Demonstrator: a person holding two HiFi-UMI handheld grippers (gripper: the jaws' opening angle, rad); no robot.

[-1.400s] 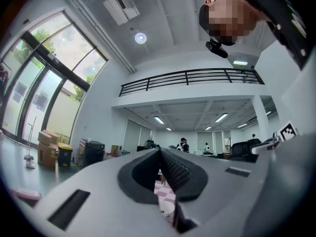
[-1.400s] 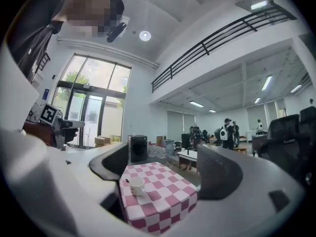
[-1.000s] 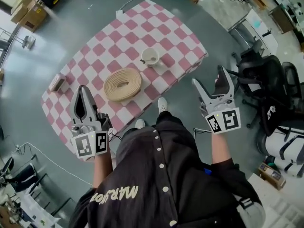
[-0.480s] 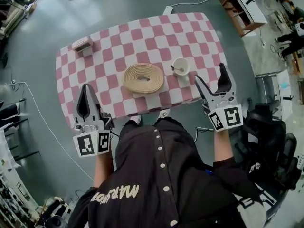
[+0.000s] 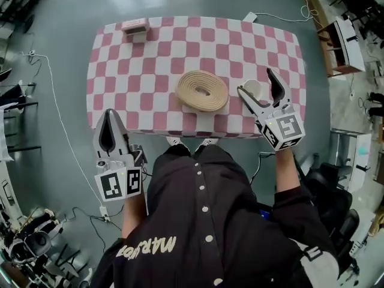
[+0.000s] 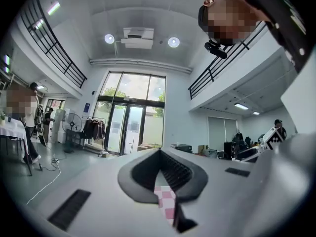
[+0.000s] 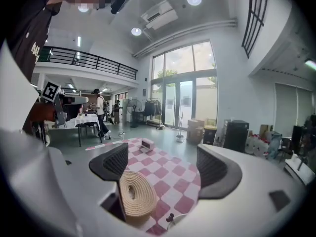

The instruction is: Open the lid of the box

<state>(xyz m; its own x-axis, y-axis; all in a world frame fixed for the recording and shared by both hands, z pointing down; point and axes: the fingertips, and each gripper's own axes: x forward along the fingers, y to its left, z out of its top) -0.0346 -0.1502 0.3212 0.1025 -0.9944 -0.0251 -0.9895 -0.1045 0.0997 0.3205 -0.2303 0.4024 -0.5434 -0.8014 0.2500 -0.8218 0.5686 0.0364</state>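
head view: upside-down shirt lettering (image 5: 147, 246)

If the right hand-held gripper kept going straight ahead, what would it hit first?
Most likely the checked tablecloth: the right hand-held gripper has open jaws framing bare cloth, with the woven round box left of that line and the white cup just beneath. Depth is uncertain.

One table (image 5: 198, 41) in a pink-and-white check carries three things, one of each kind: one small box (image 5: 134, 27) at its far left corner, one coiled woven ring (image 5: 202, 90) by the near edge, and one white cup (image 5: 253, 87) toward the near right corner.
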